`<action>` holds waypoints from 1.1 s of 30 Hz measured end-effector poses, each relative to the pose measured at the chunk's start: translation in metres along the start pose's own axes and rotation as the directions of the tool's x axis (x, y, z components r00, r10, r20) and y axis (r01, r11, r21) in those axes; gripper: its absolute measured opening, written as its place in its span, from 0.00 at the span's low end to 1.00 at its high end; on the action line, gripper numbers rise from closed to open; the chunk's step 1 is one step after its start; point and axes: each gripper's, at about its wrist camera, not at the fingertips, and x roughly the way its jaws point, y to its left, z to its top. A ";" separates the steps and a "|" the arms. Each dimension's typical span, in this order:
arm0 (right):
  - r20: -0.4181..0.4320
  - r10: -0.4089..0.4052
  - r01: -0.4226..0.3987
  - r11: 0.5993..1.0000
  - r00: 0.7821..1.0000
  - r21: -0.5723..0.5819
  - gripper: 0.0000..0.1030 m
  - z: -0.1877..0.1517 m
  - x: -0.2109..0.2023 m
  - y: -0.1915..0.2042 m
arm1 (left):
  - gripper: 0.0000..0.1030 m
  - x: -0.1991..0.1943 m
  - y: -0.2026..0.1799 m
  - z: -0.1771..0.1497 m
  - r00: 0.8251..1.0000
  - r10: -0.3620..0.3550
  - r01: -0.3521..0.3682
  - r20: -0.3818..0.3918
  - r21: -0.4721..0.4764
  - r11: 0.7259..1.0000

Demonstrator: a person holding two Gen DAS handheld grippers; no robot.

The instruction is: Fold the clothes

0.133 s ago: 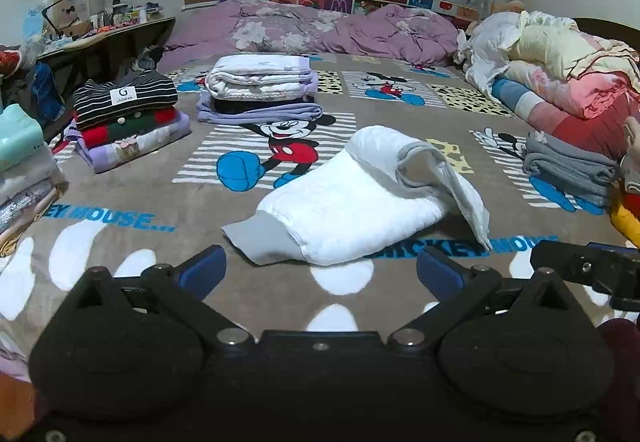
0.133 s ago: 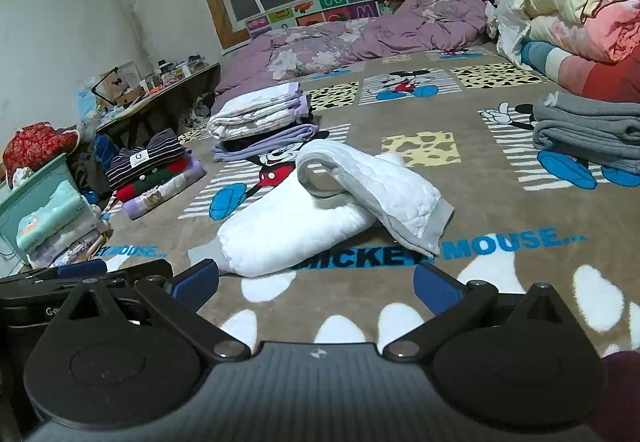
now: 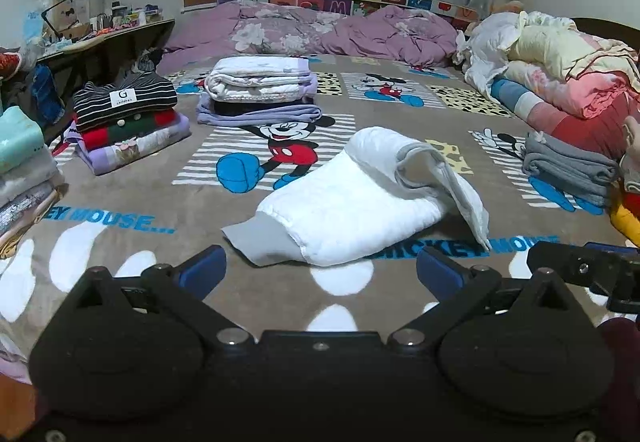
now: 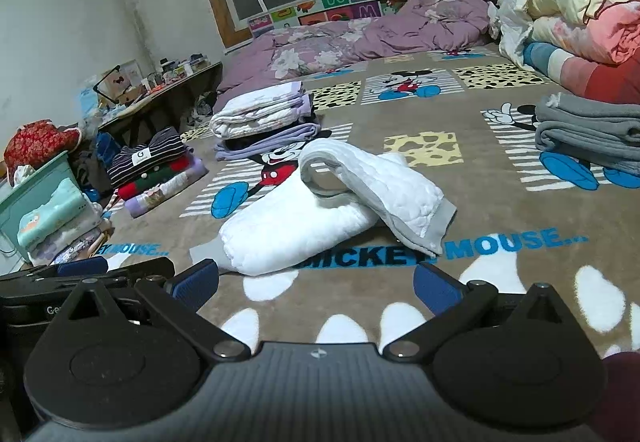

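Along the left edge of the bed we see a pile of folded pale clothes topped by a mint-green piece (image 3: 18,138), then a stack with a black-and-white striped top (image 3: 124,100) over red, green and lilac folded layers. Further toward the head of the bed sits a stack of white quilted and lavender folded clothes (image 3: 260,94).

Our left gripper (image 3: 320,272) hangs just above the foot edge of the bed covered by a brown Mickey Mouse blanket (image 3: 120,202), its blue-padded fingers (image 3: 202,270) spread wide with nothing between them. Just beyond it, near the middle of the bed's foot end, lies the white quilted garment with grey cuffs (image 3: 352,202), partly folded: one section arches up and drapes over the flat part, its grey-edged end touching the blanket on the right.

Our right gripper (image 4: 316,284) is likewise spread wide and holds nothing, just short of the same garment (image 4: 304,222), with the left gripper's black body beside it at the lower left of that view.

Toward the right edge rests a folded grey knit garment (image 3: 568,166), and behind it a heap of pink, cream and red bedding (image 3: 560,74). A rumpled mauve floral quilt (image 3: 320,30) lies across the head of the bed.
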 end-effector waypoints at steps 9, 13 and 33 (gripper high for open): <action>0.004 -0.008 0.008 1.000 1.000 -0.007 1.00 0.000 0.001 0.006 | 1.00 -0.003 0.006 0.003 1.000 0.002 -0.002 -0.001 -0.015 1.000; 0.003 0.000 0.000 1.000 1.000 -0.010 1.00 -0.002 0.000 0.006 | 1.00 -0.002 0.007 0.002 1.000 0.007 -0.007 0.000 -0.011 1.000; -0.004 -0.003 0.003 1.000 1.000 -0.024 1.00 -0.002 0.003 0.009 | 1.00 0.001 0.010 0.002 1.000 -0.002 0.001 -0.013 -0.025 1.000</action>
